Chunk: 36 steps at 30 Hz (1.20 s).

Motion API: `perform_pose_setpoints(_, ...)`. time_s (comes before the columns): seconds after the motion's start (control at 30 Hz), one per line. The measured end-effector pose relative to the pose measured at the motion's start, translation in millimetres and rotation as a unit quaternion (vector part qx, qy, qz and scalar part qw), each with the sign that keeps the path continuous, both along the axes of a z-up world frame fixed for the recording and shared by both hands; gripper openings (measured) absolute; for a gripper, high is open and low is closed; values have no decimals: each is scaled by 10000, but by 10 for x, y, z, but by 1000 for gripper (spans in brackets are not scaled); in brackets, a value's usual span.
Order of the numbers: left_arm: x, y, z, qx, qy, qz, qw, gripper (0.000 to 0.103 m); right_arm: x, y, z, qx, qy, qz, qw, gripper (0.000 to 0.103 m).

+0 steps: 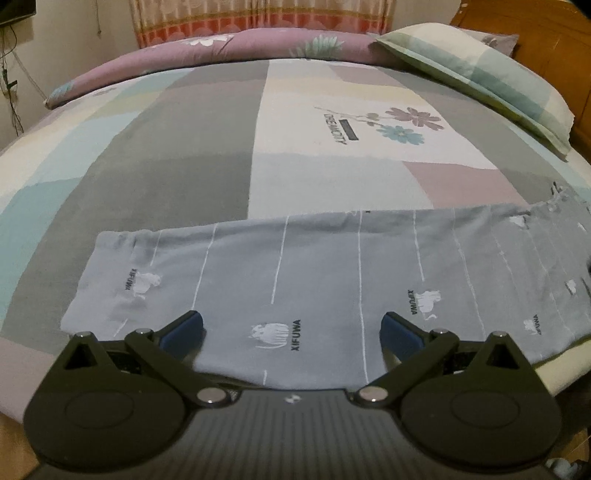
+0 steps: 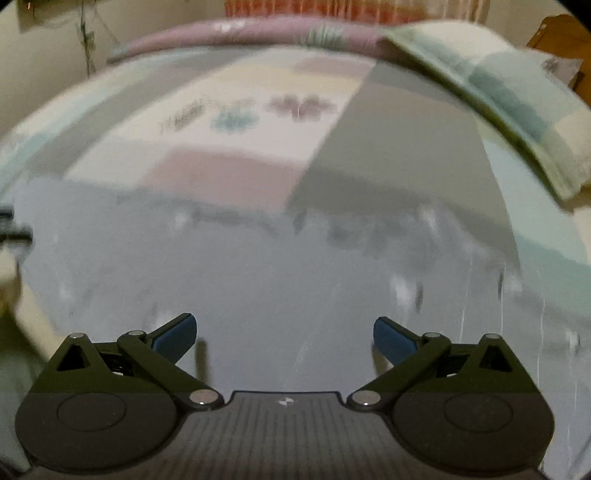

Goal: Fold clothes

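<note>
A grey-blue garment (image 1: 317,280) with thin white stripes and small white animal prints lies flat in a long strip along the near edge of the bed. My left gripper (image 1: 291,330) hovers open just above its near edge, blue pads (image 1: 184,328) wide apart, nothing between them. In the right wrist view the same garment (image 2: 277,288) is motion-blurred and fills the middle. My right gripper (image 2: 284,334) stands open over it, holding nothing.
The bed sheet (image 1: 184,155) is a patchwork of grey, teal, cream and pink with a flower print. A rolled purple quilt (image 1: 221,51) lies along the far side. A checked pillow (image 1: 480,77) rests at the far right, near a wooden headboard (image 1: 554,33).
</note>
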<state>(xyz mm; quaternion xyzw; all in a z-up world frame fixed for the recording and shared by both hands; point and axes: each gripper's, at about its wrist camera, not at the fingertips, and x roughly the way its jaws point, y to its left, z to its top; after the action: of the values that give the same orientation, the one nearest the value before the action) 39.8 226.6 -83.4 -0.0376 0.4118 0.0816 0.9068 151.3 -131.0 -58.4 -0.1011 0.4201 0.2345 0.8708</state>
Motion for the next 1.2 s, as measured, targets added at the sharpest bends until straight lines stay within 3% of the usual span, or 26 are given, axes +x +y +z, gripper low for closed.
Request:
perform_pose_setpoints(0.17,25,1,-60,-25,36,34,10000,102,509,312,-33,196,54,-466,9987,103)
perform_pose_setpoints(0.23,20,3,-64,-42,18,33,10000,102,651,435,-164,-31,131,-520,9986,103)
perform_pose_setpoints(0.3,13,13,-65,-73,12,33,10000,102,742,509,-263,-193,2,-624,9979,103)
perform_pose_setpoints(0.43,5,4,-52,-44,35,18,10000,102,819,478,-199,-6,-96,-753,9971,103)
perform_pose_setpoints(0.67,-117,-102,72,-190,-250,-102,9995,102,317,291,61,203,103,-363,9991,103)
perform_pose_setpoints(0.83,-121,-144,-90,-298,-146,-93,9994,102,75,273,-182,-101,478,-281,9984,103)
perform_pose_setpoints(0.97,-201,-161,-27,-360,-10,-176,9992,102,14,278,-224,-159,335,-250,9990,103)
perform_pose_setpoints(1.2,-574,172,26,-1192,-209,407,9918,102,-79,243,-229,-133,195,-260,9994,103)
